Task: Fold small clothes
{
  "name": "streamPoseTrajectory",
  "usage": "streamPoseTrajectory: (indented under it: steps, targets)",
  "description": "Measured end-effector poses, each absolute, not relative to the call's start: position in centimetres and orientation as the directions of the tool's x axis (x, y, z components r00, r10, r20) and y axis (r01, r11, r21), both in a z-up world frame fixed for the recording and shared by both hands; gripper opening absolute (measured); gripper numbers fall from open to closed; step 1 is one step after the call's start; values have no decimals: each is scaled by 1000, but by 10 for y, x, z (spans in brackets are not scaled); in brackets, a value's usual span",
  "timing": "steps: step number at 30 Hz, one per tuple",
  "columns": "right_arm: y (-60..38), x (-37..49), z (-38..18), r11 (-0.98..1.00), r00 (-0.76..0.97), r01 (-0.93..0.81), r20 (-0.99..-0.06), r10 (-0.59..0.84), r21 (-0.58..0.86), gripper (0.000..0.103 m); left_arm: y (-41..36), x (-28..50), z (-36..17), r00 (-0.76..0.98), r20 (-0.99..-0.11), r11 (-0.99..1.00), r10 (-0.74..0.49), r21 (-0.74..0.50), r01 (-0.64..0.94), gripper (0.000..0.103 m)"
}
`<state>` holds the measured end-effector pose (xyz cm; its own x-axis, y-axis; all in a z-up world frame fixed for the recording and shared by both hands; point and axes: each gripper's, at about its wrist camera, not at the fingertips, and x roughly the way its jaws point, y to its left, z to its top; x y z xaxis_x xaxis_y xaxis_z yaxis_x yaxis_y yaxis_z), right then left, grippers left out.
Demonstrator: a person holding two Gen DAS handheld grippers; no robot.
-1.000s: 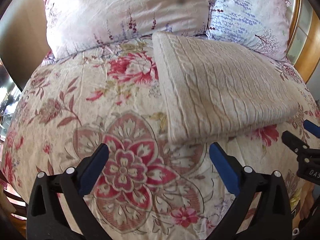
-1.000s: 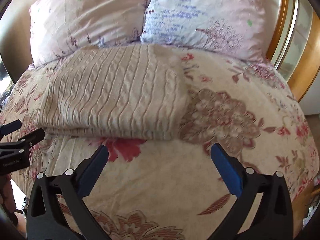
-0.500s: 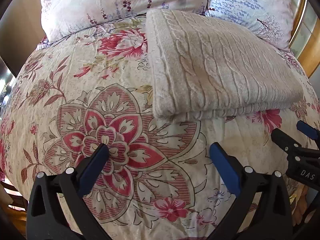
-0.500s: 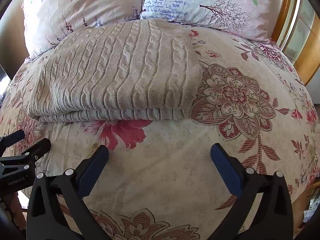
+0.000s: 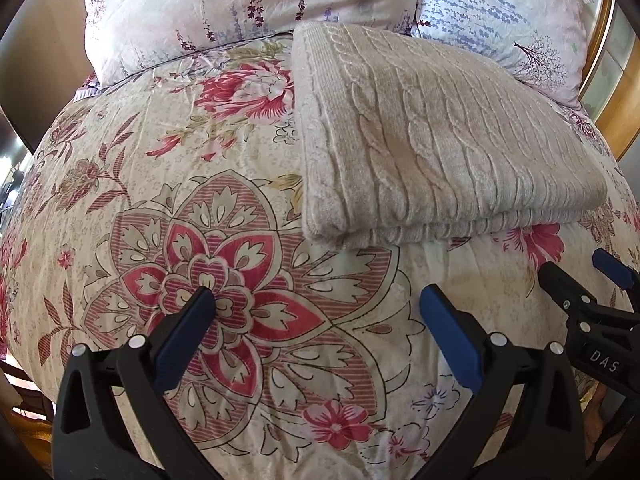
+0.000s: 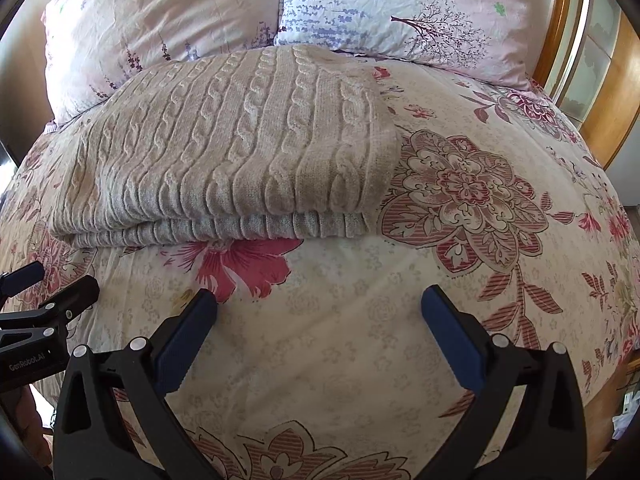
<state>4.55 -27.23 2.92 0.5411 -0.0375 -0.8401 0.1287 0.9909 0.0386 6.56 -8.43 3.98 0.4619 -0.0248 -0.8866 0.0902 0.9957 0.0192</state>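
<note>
A beige cable-knit sweater (image 5: pixel 432 140) lies folded into a rectangle on the floral bedspread (image 5: pixel 160 184), its doubled ribbed edge facing me. In the right wrist view the same sweater (image 6: pixel 240 148) fills the upper left. My left gripper (image 5: pixel 318 300) hovers open just short of the sweater's near left corner, nothing between its blue pads. My right gripper (image 6: pixel 319 300) is open too, over bare bedspread (image 6: pixel 328 320) in front of the sweater's near edge. Each gripper shows at the edge of the other's view: the right gripper (image 5: pixel 576 274), the left gripper (image 6: pixel 48 284).
Two pillows (image 5: pixel 240 4) (image 6: pixel 404 12) lean at the head of the bed behind the sweater. A wooden headboard frame (image 6: pixel 612 92) rises at the far right. The bed's edge drops off at the left (image 5: pixel 16 184) and near right.
Both grippers have drawn closer to the sweater and lower over the bed; the sweater looms larger in both views. It has not moved, and both grippers stayed open.
</note>
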Motion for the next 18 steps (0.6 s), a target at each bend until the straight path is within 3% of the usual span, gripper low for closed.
streamPoseTrajectory:
  steps: [18]
  targets:
    - [-272,46,29,991,538,128,-842,-38,37,102,-84,66,40,463,-886,996,-22,20,84,101]
